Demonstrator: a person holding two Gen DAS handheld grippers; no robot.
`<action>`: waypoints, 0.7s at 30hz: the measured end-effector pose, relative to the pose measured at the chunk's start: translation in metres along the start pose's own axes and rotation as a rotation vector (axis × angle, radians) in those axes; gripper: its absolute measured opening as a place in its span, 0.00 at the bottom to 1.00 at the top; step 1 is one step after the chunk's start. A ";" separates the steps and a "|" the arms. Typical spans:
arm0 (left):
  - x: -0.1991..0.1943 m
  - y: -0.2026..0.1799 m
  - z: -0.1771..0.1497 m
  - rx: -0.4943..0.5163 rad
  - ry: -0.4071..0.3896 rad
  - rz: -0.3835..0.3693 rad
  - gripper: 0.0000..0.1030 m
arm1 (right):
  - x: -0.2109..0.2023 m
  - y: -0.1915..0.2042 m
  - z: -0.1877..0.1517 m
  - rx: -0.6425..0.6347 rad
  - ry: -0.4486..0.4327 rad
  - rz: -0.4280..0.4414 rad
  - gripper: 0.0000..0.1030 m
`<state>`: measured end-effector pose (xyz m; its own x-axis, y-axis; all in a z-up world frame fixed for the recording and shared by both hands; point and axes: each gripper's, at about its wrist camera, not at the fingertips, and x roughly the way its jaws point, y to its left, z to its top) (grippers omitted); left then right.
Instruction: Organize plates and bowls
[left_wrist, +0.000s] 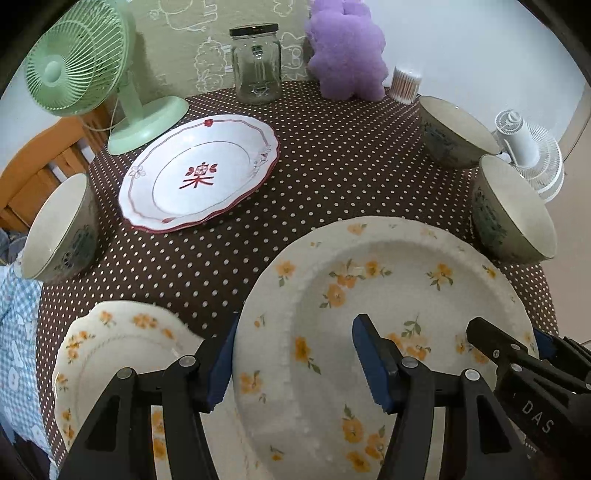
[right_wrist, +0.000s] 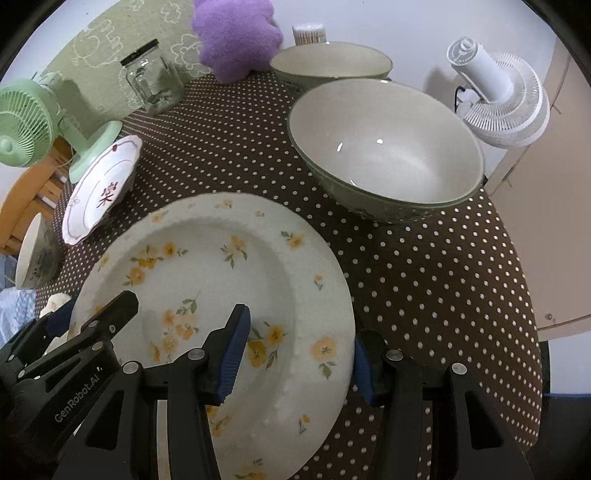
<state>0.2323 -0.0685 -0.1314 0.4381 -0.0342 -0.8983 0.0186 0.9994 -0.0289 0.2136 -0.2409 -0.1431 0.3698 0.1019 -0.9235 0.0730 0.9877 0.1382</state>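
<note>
A large cream plate with orange flowers (left_wrist: 388, 295) (right_wrist: 221, 266) lies near the table's front. My left gripper (left_wrist: 291, 365) is open, its fingers astride the plate's left rim. My right gripper (right_wrist: 299, 362) is open astride the plate's right rim; it also shows in the left wrist view (left_wrist: 517, 354). A smaller flowered plate (left_wrist: 122, 343) lies at the front left. A white plate with red markings (left_wrist: 199, 173) (right_wrist: 99, 188) lies further back. Three grey-green bowls stand around: one left (left_wrist: 59, 229), two right (left_wrist: 513, 210) (left_wrist: 454, 129); the nearest right bowl (right_wrist: 384, 147) is empty.
A green desk fan (left_wrist: 77, 62), a glass jar (left_wrist: 256, 62), a purple plush toy (left_wrist: 347, 48) and a cotton swab box (left_wrist: 406, 83) stand along the back of the brown dotted tablecloth (left_wrist: 332, 166). A white fan (right_wrist: 506, 99) stands beyond the right edge.
</note>
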 end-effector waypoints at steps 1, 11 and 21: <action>-0.003 0.002 -0.001 0.002 -0.001 -0.003 0.60 | -0.003 0.002 -0.002 0.002 -0.003 -0.003 0.52; -0.028 0.032 -0.013 0.000 -0.025 -0.013 0.60 | -0.020 0.031 -0.030 0.003 -0.015 -0.007 0.52; -0.049 0.079 -0.030 -0.043 -0.044 0.008 0.60 | -0.030 0.081 -0.042 -0.047 -0.031 0.008 0.52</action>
<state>0.1856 0.0126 -0.1025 0.4769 -0.0250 -0.8786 -0.0237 0.9989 -0.0413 0.1693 -0.1591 -0.1193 0.3984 0.1068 -0.9110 0.0269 0.9914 0.1280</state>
